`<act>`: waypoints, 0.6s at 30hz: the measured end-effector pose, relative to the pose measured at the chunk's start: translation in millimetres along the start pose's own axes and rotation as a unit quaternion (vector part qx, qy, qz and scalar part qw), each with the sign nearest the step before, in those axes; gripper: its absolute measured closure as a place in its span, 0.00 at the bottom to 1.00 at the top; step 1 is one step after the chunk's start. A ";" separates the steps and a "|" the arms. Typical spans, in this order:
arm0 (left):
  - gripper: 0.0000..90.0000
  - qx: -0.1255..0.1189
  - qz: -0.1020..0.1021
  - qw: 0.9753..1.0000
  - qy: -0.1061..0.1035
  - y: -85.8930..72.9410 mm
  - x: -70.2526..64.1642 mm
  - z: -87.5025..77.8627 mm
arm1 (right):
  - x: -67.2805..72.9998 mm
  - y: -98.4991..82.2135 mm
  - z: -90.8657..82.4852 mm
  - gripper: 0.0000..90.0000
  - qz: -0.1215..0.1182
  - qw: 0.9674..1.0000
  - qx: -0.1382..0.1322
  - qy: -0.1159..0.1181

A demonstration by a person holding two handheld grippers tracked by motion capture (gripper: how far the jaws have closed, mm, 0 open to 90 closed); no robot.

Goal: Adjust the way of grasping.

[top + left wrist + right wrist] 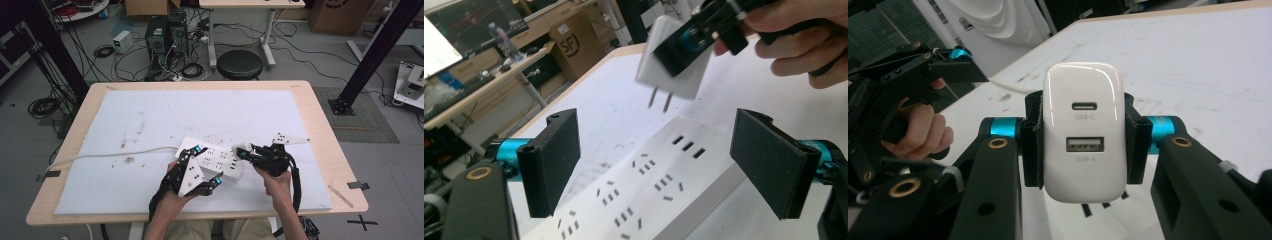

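Low in the centre of the high view, the left gripper (206,167) has its jaws spread wide on either side of the near end of the white power strip (212,159), with the pads clear of it. Just right of centre, the right gripper (246,151) is clamped on a white charger (242,149), which hangs just above the strip's far end with its prongs pointing down, not yet in a socket. The strip lies on the white mat (150,120) covering the table (320,125), its cord (110,154) trailing to the left edge.
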State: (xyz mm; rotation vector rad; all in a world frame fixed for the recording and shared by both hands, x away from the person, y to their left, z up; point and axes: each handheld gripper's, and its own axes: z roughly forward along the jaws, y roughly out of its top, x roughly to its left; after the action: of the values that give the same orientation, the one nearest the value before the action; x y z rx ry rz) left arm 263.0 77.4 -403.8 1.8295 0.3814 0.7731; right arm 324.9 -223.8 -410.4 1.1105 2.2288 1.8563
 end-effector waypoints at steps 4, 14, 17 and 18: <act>0.23 -0.004 -0.035 0.999 0.021 -7.4 9.8 -9.3 | -2.2 -0.1 -6.0 0.70 -0.001 1.000 -0.004 -0.009; 0.23 0.029 -0.094 0.991 0.093 -40.0 45.2 -46.5 | -7.3 -4.0 -23.2 0.70 -0.011 1.000 0.000 -0.025; 0.23 0.030 -0.116 0.987 0.105 -47.8 52.1 -54.9 | -6.5 -2.8 -25.5 0.70 -0.020 0.999 0.009 -0.031; 0.23 0.029 -0.126 0.985 0.112 -50.8 55.1 -59.2 | -6.7 -2.1 -26.1 0.70 -0.022 0.999 0.011 -0.031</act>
State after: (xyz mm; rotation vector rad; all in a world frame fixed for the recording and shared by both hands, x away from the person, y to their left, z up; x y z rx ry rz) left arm 269.3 171.5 -418.9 1.7103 0.7730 0.7988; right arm 317.0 -249.5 -407.4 1.0971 2.2260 1.7608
